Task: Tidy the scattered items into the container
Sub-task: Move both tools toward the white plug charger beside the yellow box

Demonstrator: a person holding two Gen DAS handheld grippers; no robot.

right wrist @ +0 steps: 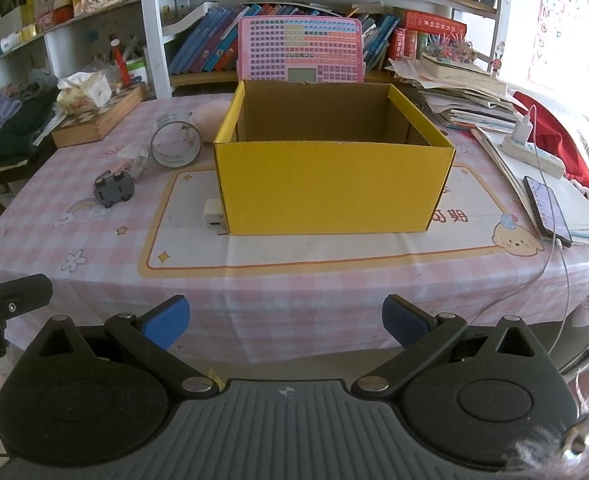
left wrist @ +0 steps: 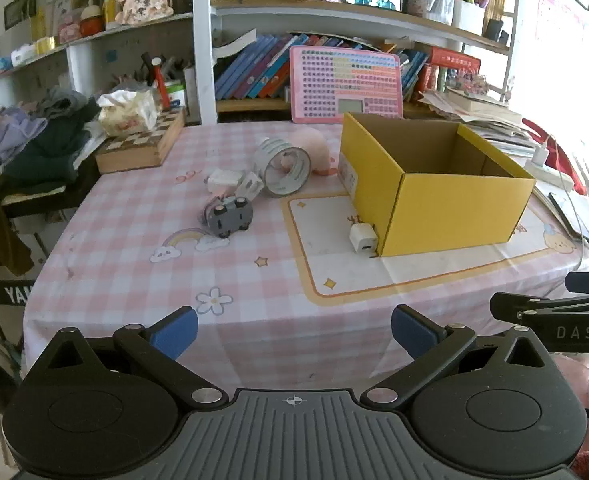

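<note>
Left gripper and right gripper both hovering spread wide and empty over near table edge, white cube charger sitting against open yellow cardboard box, grey toy car lying overturned left, clear tape roll and pink plush lying farther back.

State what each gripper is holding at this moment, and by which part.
Nothing is held. The left gripper and right gripper both stand open and empty above the near table edge, short of the toy car and yellow box.
</note>
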